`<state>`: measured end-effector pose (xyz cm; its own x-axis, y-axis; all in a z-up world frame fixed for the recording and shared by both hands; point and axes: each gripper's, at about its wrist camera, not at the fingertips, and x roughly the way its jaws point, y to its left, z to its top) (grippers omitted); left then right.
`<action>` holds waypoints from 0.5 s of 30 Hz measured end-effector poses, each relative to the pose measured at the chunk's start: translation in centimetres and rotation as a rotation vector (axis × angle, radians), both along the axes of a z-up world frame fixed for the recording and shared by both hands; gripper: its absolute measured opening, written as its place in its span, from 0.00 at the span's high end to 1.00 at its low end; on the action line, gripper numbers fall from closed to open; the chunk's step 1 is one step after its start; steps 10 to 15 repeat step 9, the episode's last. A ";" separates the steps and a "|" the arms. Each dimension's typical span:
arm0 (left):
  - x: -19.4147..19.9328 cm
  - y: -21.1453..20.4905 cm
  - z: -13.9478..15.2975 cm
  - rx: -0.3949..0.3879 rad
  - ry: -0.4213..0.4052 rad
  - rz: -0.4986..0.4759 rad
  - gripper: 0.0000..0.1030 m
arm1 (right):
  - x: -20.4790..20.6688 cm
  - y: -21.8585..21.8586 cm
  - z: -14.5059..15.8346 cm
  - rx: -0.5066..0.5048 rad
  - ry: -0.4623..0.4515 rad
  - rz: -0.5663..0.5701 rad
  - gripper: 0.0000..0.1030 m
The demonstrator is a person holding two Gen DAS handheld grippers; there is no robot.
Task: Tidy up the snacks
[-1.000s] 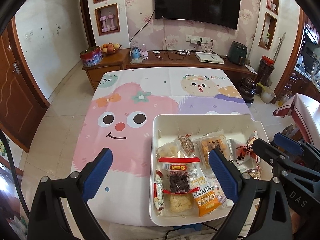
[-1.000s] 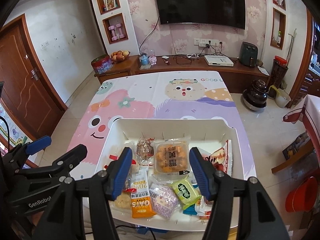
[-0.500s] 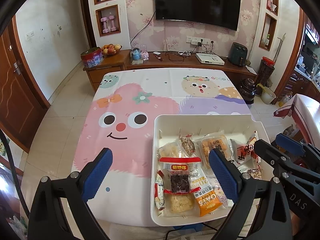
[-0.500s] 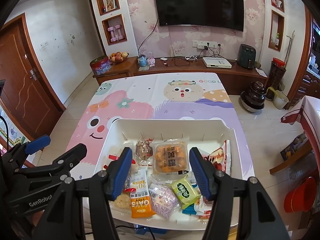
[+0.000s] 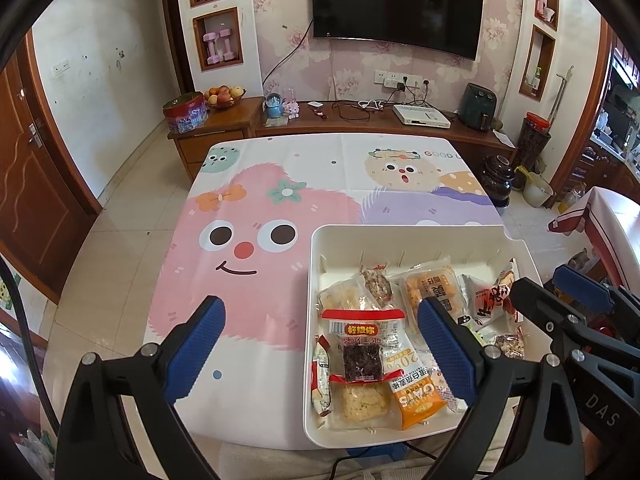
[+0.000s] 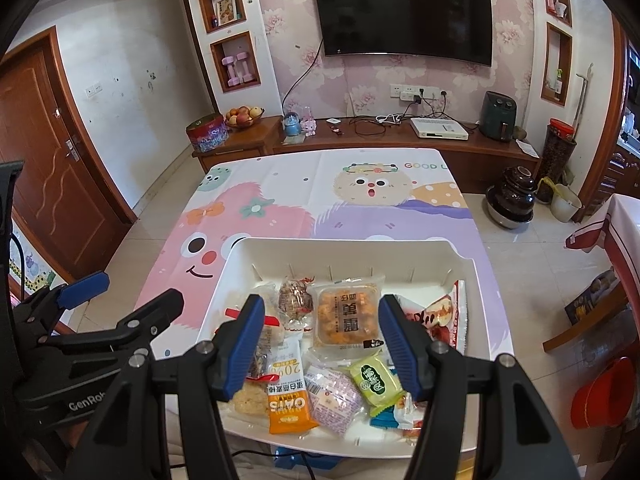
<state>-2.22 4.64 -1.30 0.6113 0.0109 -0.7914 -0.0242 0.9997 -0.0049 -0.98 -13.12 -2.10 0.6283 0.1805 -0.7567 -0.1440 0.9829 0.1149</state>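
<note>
A white bin sits at the near right of the table and holds several wrapped snacks. Among them are an orange OATS bar, a red-topped date pack, a clear pack of orange cake, a green pack and a red-white pack. My left gripper is open and empty, held above the bin's left edge. My right gripper is open and empty, held above the snacks.
The table wears a cartoon cloth. Behind it stand a low wooden cabinet with a fruit bowl, a tin and a TV above. A red bucket stands on the floor at right.
Both grippers have drawn back and up a little; the table and bin look slightly farther. Nothing in the bin has moved.
</note>
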 end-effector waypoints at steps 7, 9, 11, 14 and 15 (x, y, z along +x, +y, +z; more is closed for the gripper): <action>-0.1 0.1 0.0 -0.002 0.002 0.001 0.06 | -0.1 0.1 0.0 0.001 0.002 0.000 0.42; -0.2 0.1 0.0 -0.005 0.005 0.001 0.06 | -0.1 0.1 0.0 0.000 0.002 0.000 0.42; -0.2 0.1 0.0 -0.005 0.005 0.001 0.06 | -0.1 0.1 0.0 0.000 0.002 0.000 0.42; -0.2 0.1 0.0 -0.005 0.005 0.001 0.06 | -0.1 0.1 0.0 0.000 0.002 0.000 0.42; -0.2 0.1 0.0 -0.005 0.005 0.001 0.06 | -0.1 0.1 0.0 0.000 0.002 0.000 0.42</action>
